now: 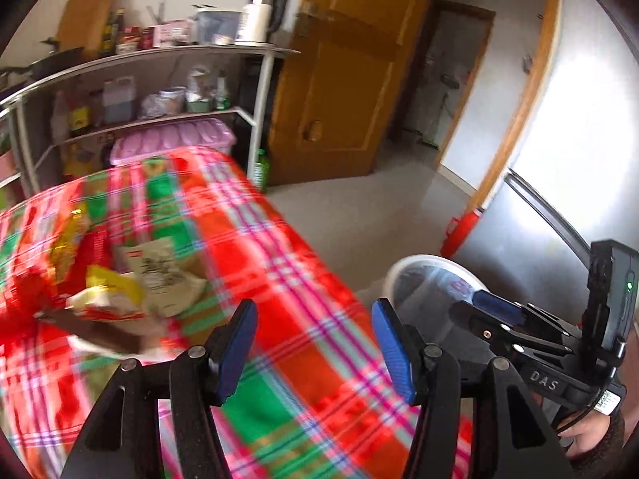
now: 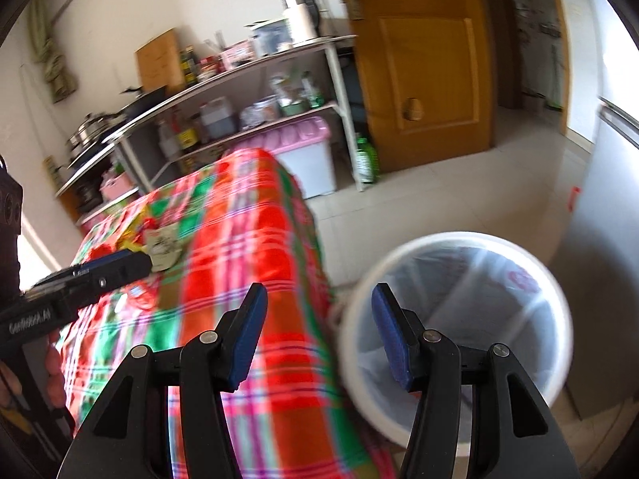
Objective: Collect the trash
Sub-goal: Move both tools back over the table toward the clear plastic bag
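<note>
A pile of snack wrappers (image 1: 116, 283) lies on the table with the red, green and pink plaid cloth (image 1: 279, 247); it also shows in the right wrist view (image 2: 155, 245). A white trash bin with a clear liner (image 2: 455, 319) stands on the floor at the table's right end, partly visible in the left wrist view (image 1: 423, 283). My left gripper (image 1: 313, 315) is open and empty above the cloth, right of the wrappers. My right gripper (image 2: 319, 299) is open and empty, over the table edge and the bin rim.
A metal shelf rack (image 1: 159, 80) with bottles, jars and a kettle stands behind the table. A pink-lidded storage box (image 2: 307, 147) sits under it. An open wooden door (image 2: 419, 60) and tiled floor (image 2: 439, 191) lie beyond. A grey fridge (image 1: 551, 199) stands right.
</note>
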Motion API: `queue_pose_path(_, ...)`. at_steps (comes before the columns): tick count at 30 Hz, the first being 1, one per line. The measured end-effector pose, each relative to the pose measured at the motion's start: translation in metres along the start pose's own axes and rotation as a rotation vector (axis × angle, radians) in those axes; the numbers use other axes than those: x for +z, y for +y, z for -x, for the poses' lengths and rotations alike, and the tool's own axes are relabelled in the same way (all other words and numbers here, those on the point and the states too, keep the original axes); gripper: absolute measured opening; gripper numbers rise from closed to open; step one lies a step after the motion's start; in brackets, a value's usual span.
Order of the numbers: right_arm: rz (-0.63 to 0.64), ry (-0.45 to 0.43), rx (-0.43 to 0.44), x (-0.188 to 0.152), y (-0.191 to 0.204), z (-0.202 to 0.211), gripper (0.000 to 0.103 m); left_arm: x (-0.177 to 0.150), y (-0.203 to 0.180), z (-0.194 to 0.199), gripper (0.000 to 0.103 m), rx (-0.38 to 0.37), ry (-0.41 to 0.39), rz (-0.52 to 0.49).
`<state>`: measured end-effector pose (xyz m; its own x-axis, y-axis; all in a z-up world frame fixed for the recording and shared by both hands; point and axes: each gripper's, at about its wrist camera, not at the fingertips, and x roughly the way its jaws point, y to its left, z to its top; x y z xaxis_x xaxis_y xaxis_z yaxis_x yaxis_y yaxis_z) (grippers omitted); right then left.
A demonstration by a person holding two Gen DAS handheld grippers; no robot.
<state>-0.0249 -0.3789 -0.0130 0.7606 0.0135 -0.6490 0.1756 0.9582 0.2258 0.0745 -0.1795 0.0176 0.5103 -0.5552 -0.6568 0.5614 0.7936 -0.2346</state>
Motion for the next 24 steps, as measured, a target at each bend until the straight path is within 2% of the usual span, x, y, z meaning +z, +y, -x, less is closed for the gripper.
queue_pose_path(11,0.12,0.053,0.137,0.0,0.082,-0.034,0.055,-0.007,0.104,0.05,0.059,0.124,-0.07,0.166)
queue_pose_path(19,0.203,0.094,0.222,-0.006,0.137,-0.059,0.055,-0.022,0.144,0.069,0.059,0.178,-0.077,0.21)
queue_pose_path(24,0.276,0.113,0.255,-0.016,0.168,-0.071,0.055,-0.029,0.161,0.076,0.059,0.186,-0.077,0.231)
